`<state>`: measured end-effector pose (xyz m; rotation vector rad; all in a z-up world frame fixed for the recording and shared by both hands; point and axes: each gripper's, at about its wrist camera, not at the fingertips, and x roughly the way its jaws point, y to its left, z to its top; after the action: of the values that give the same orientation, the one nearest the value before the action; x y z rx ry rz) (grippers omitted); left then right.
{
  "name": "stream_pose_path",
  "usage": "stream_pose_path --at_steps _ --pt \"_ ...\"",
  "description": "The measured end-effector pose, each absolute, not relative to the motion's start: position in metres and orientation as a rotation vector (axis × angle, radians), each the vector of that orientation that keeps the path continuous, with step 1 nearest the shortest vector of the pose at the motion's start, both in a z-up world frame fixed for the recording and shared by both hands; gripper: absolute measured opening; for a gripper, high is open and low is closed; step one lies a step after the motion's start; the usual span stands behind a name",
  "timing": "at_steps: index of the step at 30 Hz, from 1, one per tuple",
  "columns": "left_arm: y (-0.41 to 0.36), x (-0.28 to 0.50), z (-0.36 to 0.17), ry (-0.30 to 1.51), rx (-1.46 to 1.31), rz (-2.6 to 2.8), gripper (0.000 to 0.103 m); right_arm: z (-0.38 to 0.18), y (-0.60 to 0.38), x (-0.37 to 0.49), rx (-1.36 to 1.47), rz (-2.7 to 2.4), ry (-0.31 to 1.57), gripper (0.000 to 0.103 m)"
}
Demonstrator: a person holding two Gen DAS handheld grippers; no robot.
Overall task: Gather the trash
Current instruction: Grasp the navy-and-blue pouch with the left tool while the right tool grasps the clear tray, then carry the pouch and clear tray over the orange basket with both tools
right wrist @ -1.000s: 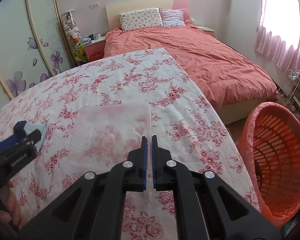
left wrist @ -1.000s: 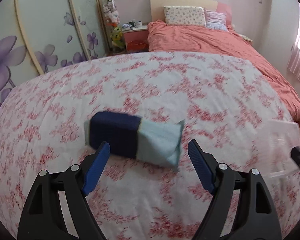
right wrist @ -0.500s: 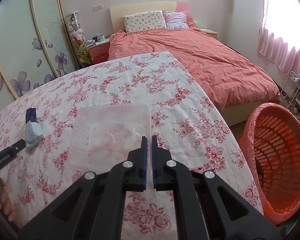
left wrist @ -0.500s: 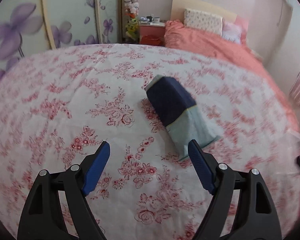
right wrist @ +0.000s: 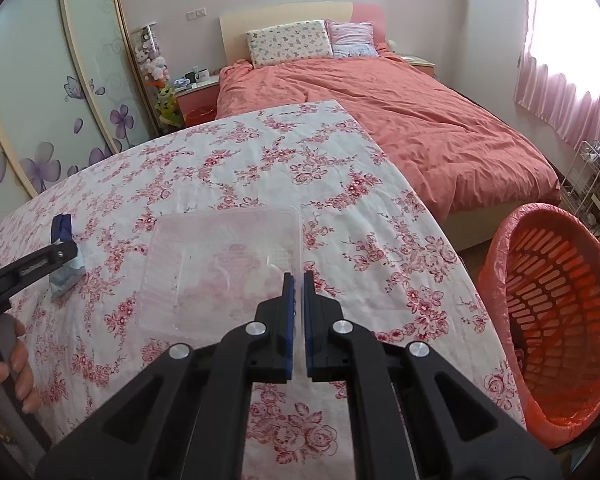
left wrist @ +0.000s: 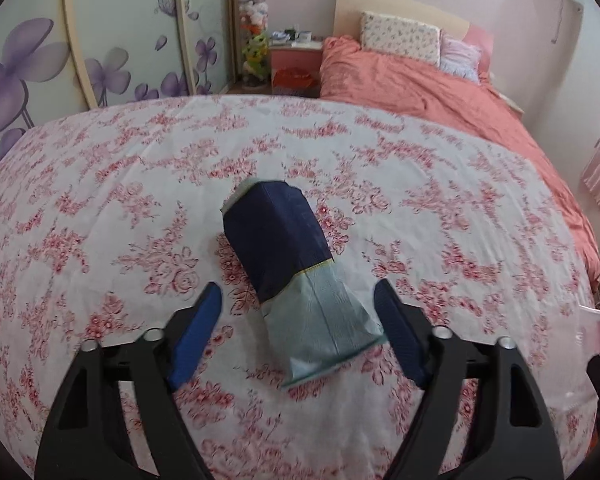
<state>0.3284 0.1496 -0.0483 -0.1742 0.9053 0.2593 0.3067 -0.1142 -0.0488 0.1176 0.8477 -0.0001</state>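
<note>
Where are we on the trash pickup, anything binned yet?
Nothing visibly binned: what shows of the orange basket looks empty. In hand: the right gripper is shut on the rim of the clear plastic tray, which sits over the floral table. The left gripper is open, straddling the blue-and-mint packet, not yet closed. Left: grasp the packet, drop both in the basket.

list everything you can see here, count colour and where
snack bag: 1, navy and pale blue, on the tablecloth between the left fingers
plastic tray: 1, clear, on the table
tablecloth: 1, white with red roses, over the table
basket: 1, orange, on the floor right of the table
bed: 1, coral duvet, two pillows, behind the table
left gripper: 1, black, blue pads, open
right gripper: 1, black, shut on the tray's rim
</note>
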Motion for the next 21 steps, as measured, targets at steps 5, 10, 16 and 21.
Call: stream_pose_path --at_steps 5,10,16,21 --pt "0.151 0.329 -0.053 0.915 -0.192 0.234 0.046 -0.051 -0.121 0.303 0.129 -0.005 0.848 0.005" --pt "0.146 0.309 -0.038 0.846 -0.174 0.185 0.041 -0.043 -0.127 0.294 0.146 -0.012 0.829 0.005" --pt "0.127 0.283 -0.006 0.772 -0.147 0.133 0.041 -0.024 -0.140 0.275 0.165 -0.030 0.782 0.005" --pt "0.099 0.264 0.018 0.734 -0.111 0.083 0.041 -0.007 -0.154 0.253 0.174 -0.050 0.741 0.005"
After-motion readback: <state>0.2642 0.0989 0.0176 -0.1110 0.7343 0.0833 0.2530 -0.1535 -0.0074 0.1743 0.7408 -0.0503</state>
